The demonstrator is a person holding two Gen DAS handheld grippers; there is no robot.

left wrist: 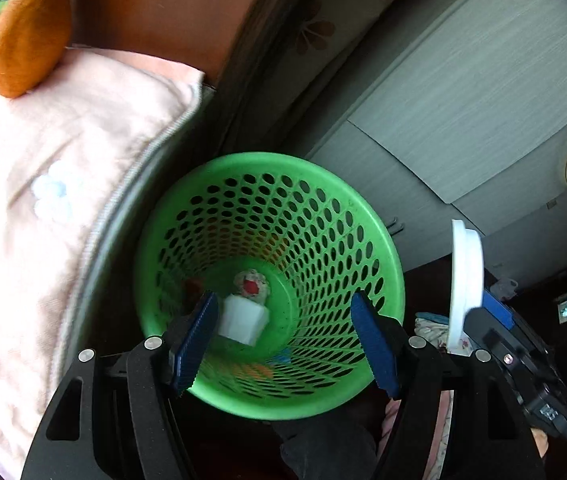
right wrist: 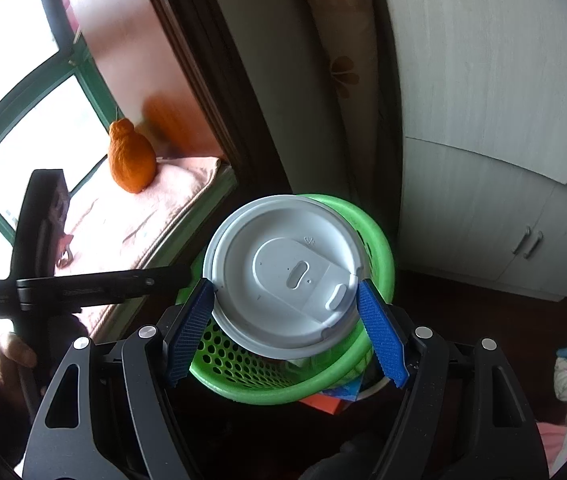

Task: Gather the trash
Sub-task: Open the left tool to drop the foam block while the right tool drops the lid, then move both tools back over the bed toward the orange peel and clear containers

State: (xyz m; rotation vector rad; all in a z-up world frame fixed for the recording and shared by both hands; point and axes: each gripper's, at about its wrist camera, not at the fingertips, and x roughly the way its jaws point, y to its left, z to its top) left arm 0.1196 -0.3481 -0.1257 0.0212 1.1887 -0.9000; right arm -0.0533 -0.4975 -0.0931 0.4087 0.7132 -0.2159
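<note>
**Lid poised over the bin, one claw already empty**

Left wrist view: the left claw (left wrist: pixel 283 344) hangs released over the mouth of the green basket (left wrist: pixel 187 208), its blue pads spread wide with nothing pressed between them. Far below, on the basket floor, lie a white cup (left wrist: pixel 243 318) and a crumpled wad with a red spot (left wrist: pixel 251 284); both are trash already collected. The basket stands on the floor just beside a pink cushion (left wrist: pixel 63 184) that carries an orange plush toy (left wrist: pixel 27 36), with a grey cabinet (left wrist: pixel 463 112) behind. At the right edge the white lid (left wrist: pixel 465 284) shows edge-on, held in the other claw, near the basket's rim but not clearly over its opening from this angle.

Right wrist view: the right claw (right wrist: pixel 285 312) is clenched on the white lid, each blue pad bearing on an opposite edge of the disc. The lid faces the camera and covers much of the basket, whose green rim (right wrist: pixel 383 256) curves out behind and below it. The left tool's black frame (right wrist: pixel 83 284) reaches in from the left, gripped by a hand (right wrist: pixel 13 354).

Risks, as I judge them: the lid is thin, light and pinched only at its edges, so it may flip or slip sideways when let go, glance off the rim and land on the dark floor. It may also be off-centre; releasing before it is squarely over the opening would cause a miss. The two tools work close together, and a careless swing could knock the basket over.
</note>
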